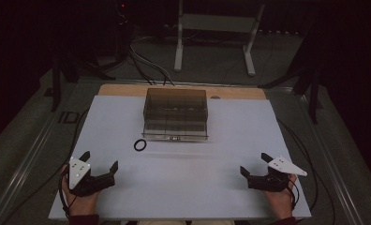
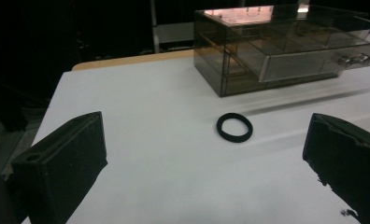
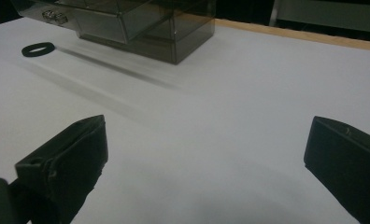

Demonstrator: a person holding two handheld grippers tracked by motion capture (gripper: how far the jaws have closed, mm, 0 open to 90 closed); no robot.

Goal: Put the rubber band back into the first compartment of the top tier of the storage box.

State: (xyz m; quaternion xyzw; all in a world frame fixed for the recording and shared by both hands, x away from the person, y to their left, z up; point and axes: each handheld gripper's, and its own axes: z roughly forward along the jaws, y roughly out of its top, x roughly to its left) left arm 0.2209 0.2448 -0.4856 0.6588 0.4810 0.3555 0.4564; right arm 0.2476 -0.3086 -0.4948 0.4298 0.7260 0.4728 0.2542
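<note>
A smoky clear plastic drawer box (image 1: 175, 114) stands at the middle back of the white table (image 1: 230, 187), its drawer front with a small metal knob (image 2: 353, 59) facing me. A black ring (image 1: 140, 145) lies flat on the table just left of the box's front corner, also seen as the black ring (image 2: 234, 127) and the black ring (image 3: 38, 49). My left gripper (image 1: 99, 161) rests near the front left edge, jaws wide open and empty. My right gripper (image 1: 255, 164) rests near the front right edge, open and empty as well. Both point toward the box.
A strip of wooden tabletop (image 1: 127, 89) shows behind the white sheet. Beyond the table stands a white metal frame (image 1: 216, 28) on a dark floor with cables (image 1: 146, 65). Cables trail along both table sides.
</note>
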